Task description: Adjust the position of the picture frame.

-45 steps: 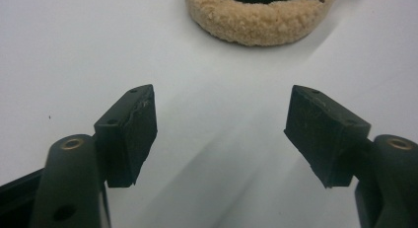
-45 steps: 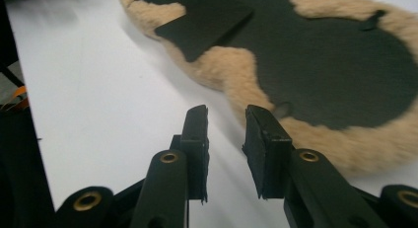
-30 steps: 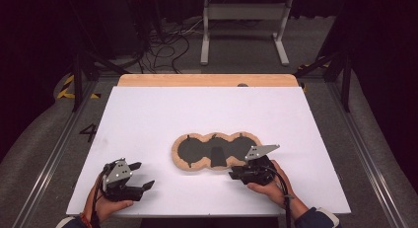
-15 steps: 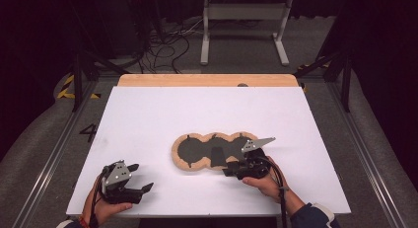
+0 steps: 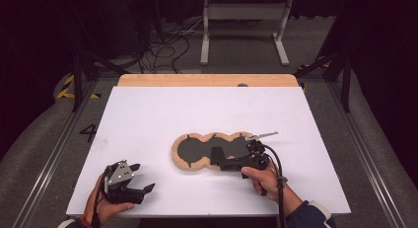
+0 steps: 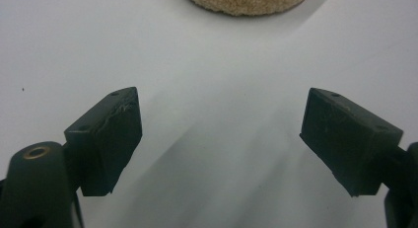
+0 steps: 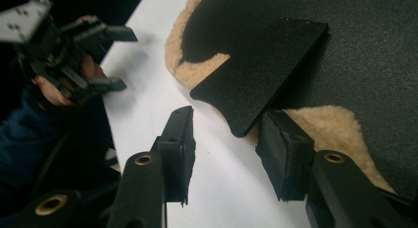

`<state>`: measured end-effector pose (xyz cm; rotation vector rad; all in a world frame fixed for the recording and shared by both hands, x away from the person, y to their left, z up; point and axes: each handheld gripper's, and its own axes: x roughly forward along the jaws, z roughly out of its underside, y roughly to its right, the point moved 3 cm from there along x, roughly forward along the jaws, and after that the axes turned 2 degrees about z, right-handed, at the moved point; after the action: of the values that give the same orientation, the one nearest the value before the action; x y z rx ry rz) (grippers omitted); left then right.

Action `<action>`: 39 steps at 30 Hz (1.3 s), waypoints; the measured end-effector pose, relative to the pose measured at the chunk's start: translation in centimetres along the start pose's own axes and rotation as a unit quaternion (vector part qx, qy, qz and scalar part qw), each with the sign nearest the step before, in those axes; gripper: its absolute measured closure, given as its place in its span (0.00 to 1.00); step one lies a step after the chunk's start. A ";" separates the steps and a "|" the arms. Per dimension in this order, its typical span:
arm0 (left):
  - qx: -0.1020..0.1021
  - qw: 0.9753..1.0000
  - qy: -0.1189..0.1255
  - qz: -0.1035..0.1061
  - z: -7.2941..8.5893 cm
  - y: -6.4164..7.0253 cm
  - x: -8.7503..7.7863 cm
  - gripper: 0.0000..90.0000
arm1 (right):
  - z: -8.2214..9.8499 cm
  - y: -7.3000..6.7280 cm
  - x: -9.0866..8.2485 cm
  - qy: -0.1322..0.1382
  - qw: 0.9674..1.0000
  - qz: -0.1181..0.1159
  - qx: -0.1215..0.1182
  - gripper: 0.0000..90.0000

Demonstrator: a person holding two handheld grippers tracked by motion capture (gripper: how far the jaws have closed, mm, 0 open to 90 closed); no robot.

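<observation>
Floor [image 5: 54, 154], left of the table: a painted "4" [image 5: 89, 133], the one readable mark.

Left gripper [image 5: 140, 187]: near-left corner of the white table [image 5: 197, 109], held in the left hand [image 5: 106, 206], well apart from the mat. Jaws point right, toward the mat. In the left gripper view [image 6: 221, 139] the jaws stand wide apart with bare table between the pads [image 6: 116, 134]; they grip nothing and have just been opening a little further. The mat's fleece edge [image 6: 246, 1] shows at the top of that view.

Mat [image 5: 197, 151]: a flat piece of three joined round lobes, dark face up, pale fleece rim. It lies on the near middle of the table, long axis running left to right.

Flap [image 5: 217, 154]: a small dark piece lying on the mat's near edge; in the right gripper view [image 7: 261, 70] its rounded corner overhangs the rim toward the gripper.

Right gripper [image 5: 224, 165]: at the mat's near-right lobe, held in the right hand [image 5: 261, 178], jaws pointing left. In its own view [image 7: 224, 139] the jaws are partly open and have just been opening; the flap's corner lies just ahead of the gap, one pad [image 7: 283, 149] just beside it, not clamped.
</observation>
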<state>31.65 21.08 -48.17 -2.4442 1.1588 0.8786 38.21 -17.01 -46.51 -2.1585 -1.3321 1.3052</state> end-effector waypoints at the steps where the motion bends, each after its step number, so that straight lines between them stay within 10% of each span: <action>1: 0.000 1.000 0.000 0.000 0.0 0.0 0.0 0.18 | 0.0 0.0 0.0 0.000 1.000 0.000 0.000 0.64; 17: -0.007 0.999 0.012 0.046 -4.6 -0.2 5.0 0.18 | -1.0 0.9 0.9 0.042 0.993 -0.024 0.105 0.64; 29: -0.014 0.997 -0.013 0.072 -5.8 -0.3 7.7 0.16 | -1.4 0.8 0.9 0.051 0.992 -0.011 0.115 0.59; 39: -0.024 0.996 -0.006 0.083 -6.1 -0.7 8.0 0.15 | -1.7 1.2 1.9 0.062 0.986 -0.043 0.147 0.59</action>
<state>38.52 13.77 -48.56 -2.4035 1.3664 0.9786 40.56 -15.73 -47.38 -1.9253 -1.0951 1.2266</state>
